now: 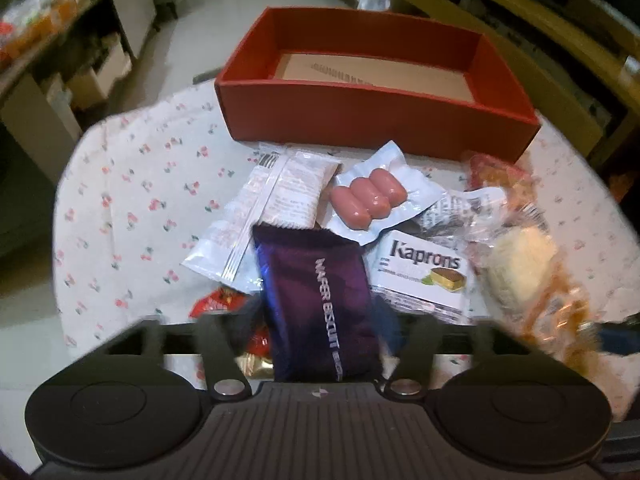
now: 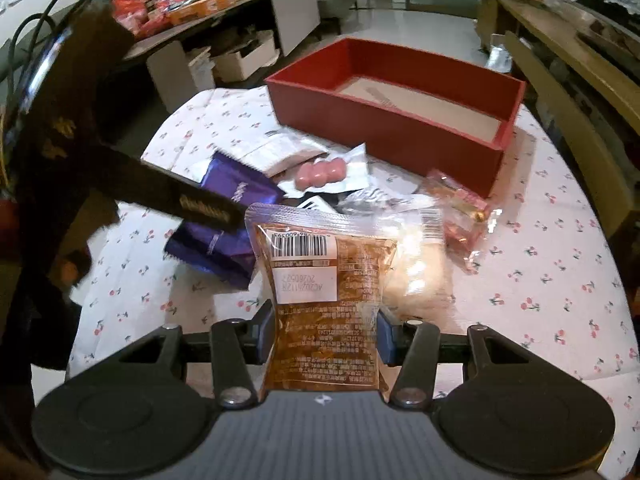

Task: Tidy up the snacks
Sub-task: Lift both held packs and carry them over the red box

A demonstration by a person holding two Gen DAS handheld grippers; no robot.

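My right gripper [image 2: 324,320] is shut on an orange-brown snack bag [image 2: 320,280] with a barcode label, held upright above the table. A purple wafer biscuit pack [image 1: 320,292] lies lengthwise between the fingers of my left gripper [image 1: 320,316]. The jaws stand wide at its sides and I see no squeeze on it. In the right wrist view the pack [image 2: 236,184] rests on the pile under a dark finger [image 2: 208,208] of the left gripper. Behind the pile stands a red box [image 1: 360,116], also seen from the right wrist [image 2: 380,132], holding only a cardboard liner.
The pile holds a sausage pack [image 1: 368,198], a white Kaprons pack [image 1: 424,272], a white sachet [image 1: 276,196], a cream bun in clear wrap [image 1: 520,264] and red sweets [image 2: 460,208]. The cherry-print cloth [image 1: 132,184] covers the round table. Shelves stand left, wooden furniture right.
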